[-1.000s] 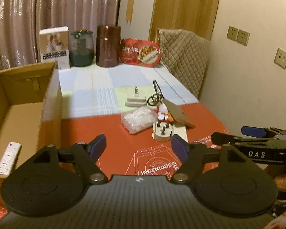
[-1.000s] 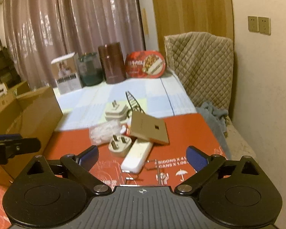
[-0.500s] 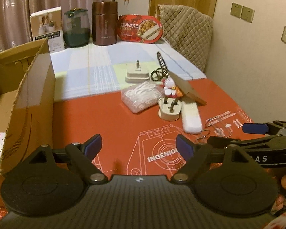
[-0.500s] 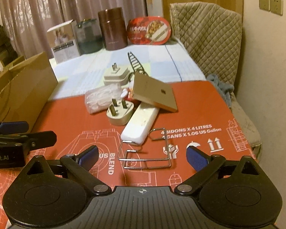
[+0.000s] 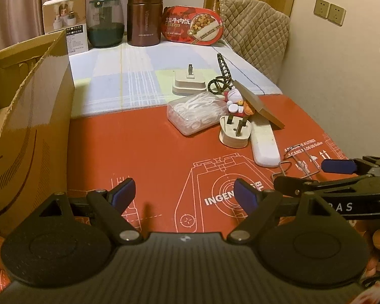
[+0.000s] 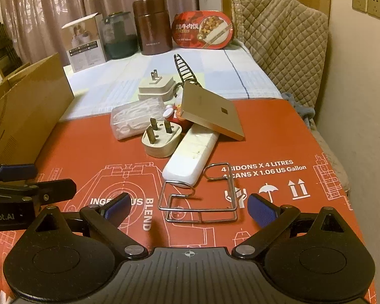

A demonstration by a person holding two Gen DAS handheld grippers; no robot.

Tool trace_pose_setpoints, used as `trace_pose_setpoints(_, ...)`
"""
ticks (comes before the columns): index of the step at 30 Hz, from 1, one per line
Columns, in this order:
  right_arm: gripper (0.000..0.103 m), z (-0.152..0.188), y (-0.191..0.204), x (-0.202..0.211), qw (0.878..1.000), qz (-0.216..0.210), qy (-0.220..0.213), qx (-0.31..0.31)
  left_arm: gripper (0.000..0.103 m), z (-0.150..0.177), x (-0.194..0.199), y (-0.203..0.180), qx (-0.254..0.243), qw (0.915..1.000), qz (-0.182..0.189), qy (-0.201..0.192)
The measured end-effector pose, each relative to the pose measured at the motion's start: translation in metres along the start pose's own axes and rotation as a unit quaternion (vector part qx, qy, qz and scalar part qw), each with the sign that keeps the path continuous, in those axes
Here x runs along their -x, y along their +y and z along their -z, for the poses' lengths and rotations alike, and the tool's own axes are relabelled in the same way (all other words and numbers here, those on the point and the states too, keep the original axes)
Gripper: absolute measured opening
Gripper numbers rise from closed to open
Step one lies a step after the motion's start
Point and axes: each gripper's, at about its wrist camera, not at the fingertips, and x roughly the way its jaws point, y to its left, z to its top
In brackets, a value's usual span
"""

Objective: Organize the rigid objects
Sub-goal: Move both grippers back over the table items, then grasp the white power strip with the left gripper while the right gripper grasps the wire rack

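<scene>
A pile of rigid objects lies on the red mat: a white remote (image 6: 192, 153), a beige three-pin plug (image 6: 162, 138), a clear box of white picks (image 6: 135, 117), a tan flat box (image 6: 210, 112) leaning on a small toy figure (image 6: 173, 114), a two-pin adapter (image 6: 155, 88), a black wire piece (image 6: 186, 71) and a wire rack (image 6: 200, 197). My right gripper (image 6: 190, 209) is open, low over the mat, its jaws either side of the wire rack. My left gripper (image 5: 183, 193) is open and empty over bare mat, left of the pile (image 5: 234, 131).
An open cardboard box (image 5: 25, 116) stands at the left. At the table's back are a white carton (image 5: 64, 20), a glass jar (image 5: 105, 22), a brown canister (image 5: 144, 16) and a red food tray (image 5: 192, 25). A quilted chair back (image 6: 283, 33) stands at the right by the wall.
Both grippers have moved forward and down toward the mat. The wire rack has come between the right gripper's open jaws. Both stay open.
</scene>
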Motion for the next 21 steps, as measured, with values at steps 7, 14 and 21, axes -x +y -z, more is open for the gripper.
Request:
trace_pose_setpoints(7, 0.096, -0.0009, -0.0070, -0.0005, 1.000, 0.002, -0.004, -0.007, 0.082, 0.0001, -0.0034, 0.0007, 0.002, 1.0000, 0.002, 0.001)
trace_pose_setpoints(14, 0.094, -0.0015, -0.0076, -0.0015, 1.000, 0.002, -0.006, -0.003, 0.082, 0.0004, -0.0071, -0.0007, 0.003, 1.0000, 0.003, 0.003)
trace_pose_setpoints(21, 0.083, -0.0017, -0.0040, -0.0095, 1.000, 0.002, 0.003, 0.003, 0.082, 0.0015, -0.0094, 0.0001, 0.004, 1.0000, 0.004, 0.004)
